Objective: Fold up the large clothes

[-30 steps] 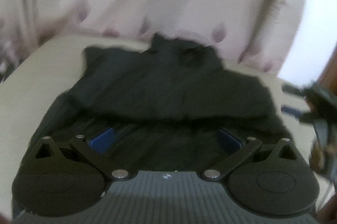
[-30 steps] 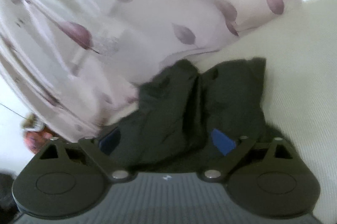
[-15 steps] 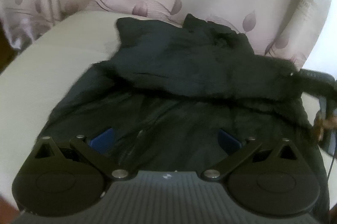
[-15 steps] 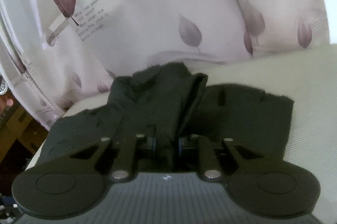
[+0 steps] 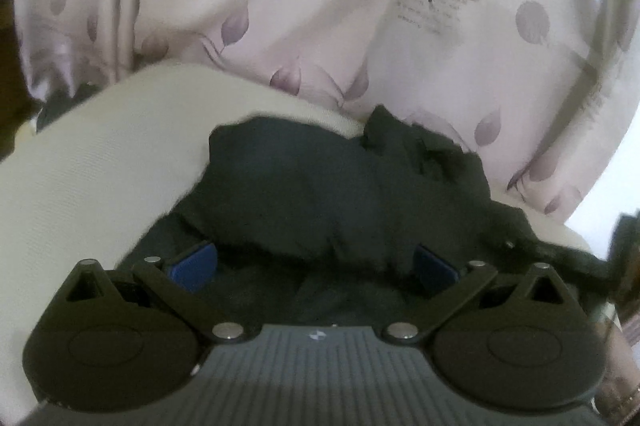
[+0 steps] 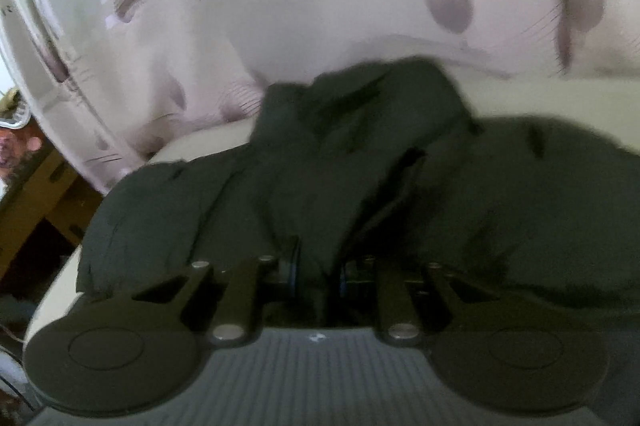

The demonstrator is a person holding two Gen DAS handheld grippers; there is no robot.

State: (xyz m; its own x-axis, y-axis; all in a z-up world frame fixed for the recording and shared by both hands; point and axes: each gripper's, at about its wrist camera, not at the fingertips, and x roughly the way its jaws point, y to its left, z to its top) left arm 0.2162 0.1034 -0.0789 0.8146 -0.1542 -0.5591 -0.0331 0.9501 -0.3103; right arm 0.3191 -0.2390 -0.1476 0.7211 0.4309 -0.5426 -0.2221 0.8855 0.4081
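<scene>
Right tongs (image 6: 318,272) pinched tight on a ridge of the dark garment (image 6: 360,162). Left tongs (image 5: 314,262) spread wide, gripping nothing, cloth under and between the blue pads (image 5: 192,264). Garment bunched on cream counter (image 5: 100,162), leaf-print curtain (image 5: 320,6) behind.

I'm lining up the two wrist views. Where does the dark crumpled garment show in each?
Left wrist: dark crumpled garment lies centre, beyond the open left gripper.
Right wrist: it fills centre and right, pinched in the right gripper.
Shared landmark: the leaf-print curtain behind.
</scene>
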